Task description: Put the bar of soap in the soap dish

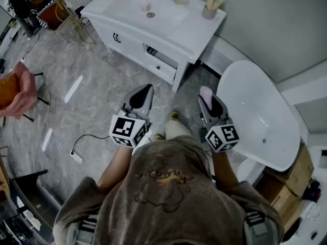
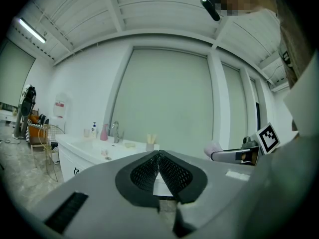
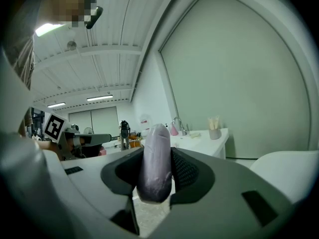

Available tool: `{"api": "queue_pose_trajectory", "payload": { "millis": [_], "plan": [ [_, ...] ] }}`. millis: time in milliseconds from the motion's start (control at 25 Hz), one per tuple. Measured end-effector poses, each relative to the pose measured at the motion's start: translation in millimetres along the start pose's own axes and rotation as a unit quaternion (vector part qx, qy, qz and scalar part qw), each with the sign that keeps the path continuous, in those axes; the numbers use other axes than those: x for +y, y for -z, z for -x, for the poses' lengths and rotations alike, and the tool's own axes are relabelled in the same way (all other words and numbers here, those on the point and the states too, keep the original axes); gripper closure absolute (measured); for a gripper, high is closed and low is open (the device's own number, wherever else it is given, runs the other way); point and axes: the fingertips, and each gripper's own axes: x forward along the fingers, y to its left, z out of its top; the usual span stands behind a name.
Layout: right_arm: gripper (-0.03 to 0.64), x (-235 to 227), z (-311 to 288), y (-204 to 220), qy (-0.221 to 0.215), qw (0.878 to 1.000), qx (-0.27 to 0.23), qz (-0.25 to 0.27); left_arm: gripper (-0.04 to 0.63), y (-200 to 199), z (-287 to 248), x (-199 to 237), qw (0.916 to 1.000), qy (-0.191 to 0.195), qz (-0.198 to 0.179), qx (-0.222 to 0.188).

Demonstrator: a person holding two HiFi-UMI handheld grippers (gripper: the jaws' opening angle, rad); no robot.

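Observation:
My right gripper [image 3: 157, 156] is shut on a pale lavender bar of soap [image 3: 155, 163], which stands on edge between the pads. In the head view the soap [image 1: 205, 92] sticks out of the right gripper [image 1: 210, 101] above the floor, short of the vanity. The soap dish [image 1: 180, 0] is a small oval on the white vanity top [image 1: 194, 27], right of the basin; it also shows far off in the right gripper view [image 3: 194, 134]. My left gripper [image 1: 144, 91] [image 2: 159, 157] is held level beside the right one, shut, with nothing in it.
A cup of toothbrushes [image 1: 209, 9] stands on the vanity's right corner, and bottles and a tap [image 2: 114, 131] at its back. A white bathtub [image 1: 260, 116] lies to the right. A cable and plug [image 1: 76, 154] lie on the marble floor at left, near a wire basket [image 1: 76, 6].

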Motion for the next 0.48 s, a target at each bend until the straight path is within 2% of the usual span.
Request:
{"api": "queue_pose_trajectory", "payload": {
  "millis": [480],
  "plan": [
    [0.462,-25.1,-96.5,-11.5,-0.016,1.0,-0.009,-0.003,0.591,-3.4,-63.2,68.2,1.0,-0.005,0.005,-0.003]
  ]
}}
